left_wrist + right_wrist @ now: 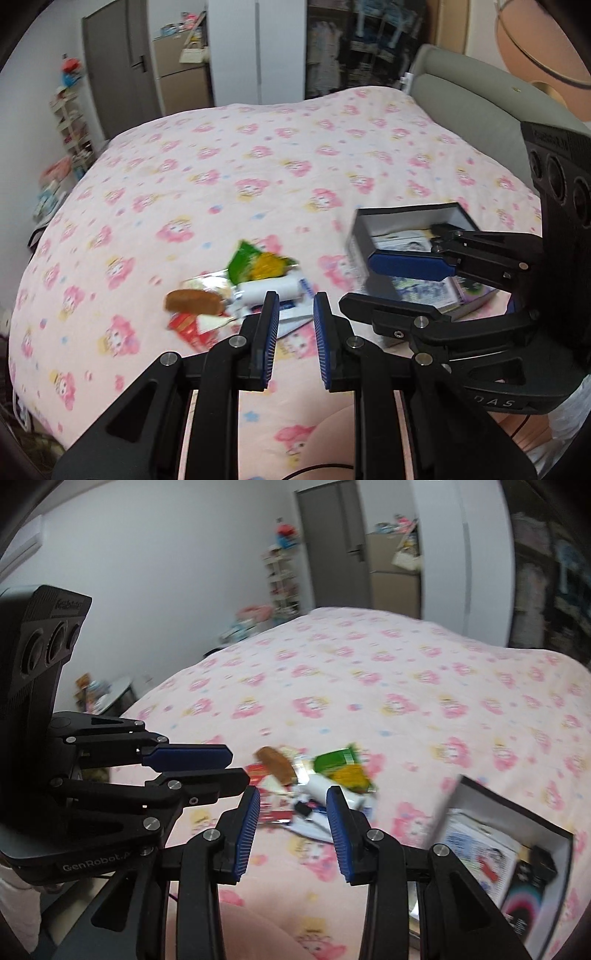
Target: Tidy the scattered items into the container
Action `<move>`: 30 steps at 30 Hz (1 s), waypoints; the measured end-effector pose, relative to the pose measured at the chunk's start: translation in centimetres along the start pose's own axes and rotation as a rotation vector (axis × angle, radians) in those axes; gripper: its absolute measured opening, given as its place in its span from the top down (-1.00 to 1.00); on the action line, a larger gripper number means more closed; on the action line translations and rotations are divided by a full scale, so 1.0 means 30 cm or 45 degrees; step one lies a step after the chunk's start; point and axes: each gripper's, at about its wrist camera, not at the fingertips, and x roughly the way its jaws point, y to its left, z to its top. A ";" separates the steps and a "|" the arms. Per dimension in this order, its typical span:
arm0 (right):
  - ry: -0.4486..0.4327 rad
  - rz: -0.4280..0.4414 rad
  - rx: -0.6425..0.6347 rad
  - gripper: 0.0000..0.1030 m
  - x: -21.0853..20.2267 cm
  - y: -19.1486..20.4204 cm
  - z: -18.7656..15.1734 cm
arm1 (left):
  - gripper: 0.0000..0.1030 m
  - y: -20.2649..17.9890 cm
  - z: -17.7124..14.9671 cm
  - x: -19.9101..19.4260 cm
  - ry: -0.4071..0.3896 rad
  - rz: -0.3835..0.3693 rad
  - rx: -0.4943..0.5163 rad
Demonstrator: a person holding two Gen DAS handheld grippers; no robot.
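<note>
A small heap of snack packets (236,295) lies on the pink flowered bedspread (221,177), at about nine o'clock from the dark open box (410,229), near it but apart. In the heap a brown bun in clear wrap (192,301) sits at the nine o'clock edge, a green and yellow packet (258,264) at twelve o'clock, a white tube (273,288) across the middle, and a red packet (188,330) at seven o'clock. The box already holds some printed cards or booklets (476,853); blur hides what they are. These wrappers are probably light, crinkly and slippery, and the bun soft enough to squash, so a light pinch on a sealed edge or across the tube's stiff body looks safest. The left gripper (293,332) hangs just short of the heap at its six o'clock side, jaws parted moderately, with nothing between them and touching nothing. The right gripper (293,827) points at the same heap from the box side, jaws spread wider, likewise empty and clear of the packets. Both views are smeared, so finer detail is unclear.
</note>
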 end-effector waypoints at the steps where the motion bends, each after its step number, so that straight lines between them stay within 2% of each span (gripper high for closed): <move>1: 0.005 0.015 -0.013 0.35 0.022 0.016 0.008 | 0.65 0.026 -0.007 0.002 -0.003 0.010 -0.017; 5: 0.031 0.030 -0.062 0.35 0.125 0.060 0.029 | 0.64 0.124 -0.053 0.042 -0.011 0.017 -0.111; 7: 0.066 0.004 -0.070 0.35 0.188 0.044 0.021 | 0.52 0.166 -0.086 0.089 -0.007 0.020 -0.161; 8: 0.084 -0.009 -0.074 0.35 0.220 0.036 0.018 | 0.44 0.190 -0.104 0.121 0.005 0.021 -0.189; 13: 0.217 -0.070 -0.044 0.36 0.394 -0.057 -0.028 | 0.44 0.335 -0.219 0.320 0.129 0.020 -0.397; 18: 0.458 0.080 0.038 0.36 0.661 -0.114 -0.086 | 0.44 0.497 -0.349 0.546 0.290 0.017 -0.655; 22: 0.566 0.106 0.002 0.35 0.834 -0.078 -0.101 | 0.44 0.565 -0.415 0.645 0.321 -0.083 -0.830; 24: 0.611 0.112 0.013 0.35 0.900 -0.079 -0.108 | 0.47 0.582 -0.431 0.674 0.318 -0.118 -0.882; 25: 0.618 0.120 0.013 0.35 0.924 -0.078 -0.109 | 0.56 0.590 -0.440 0.689 0.316 -0.136 -0.907; 26: 0.618 0.129 0.011 0.35 0.944 -0.077 -0.109 | 0.74 0.591 -0.442 0.696 0.311 -0.163 -0.922; 30: 0.640 0.162 -0.029 0.35 0.960 -0.053 -0.110 | 0.75 0.562 -0.439 0.661 0.277 -0.136 -0.873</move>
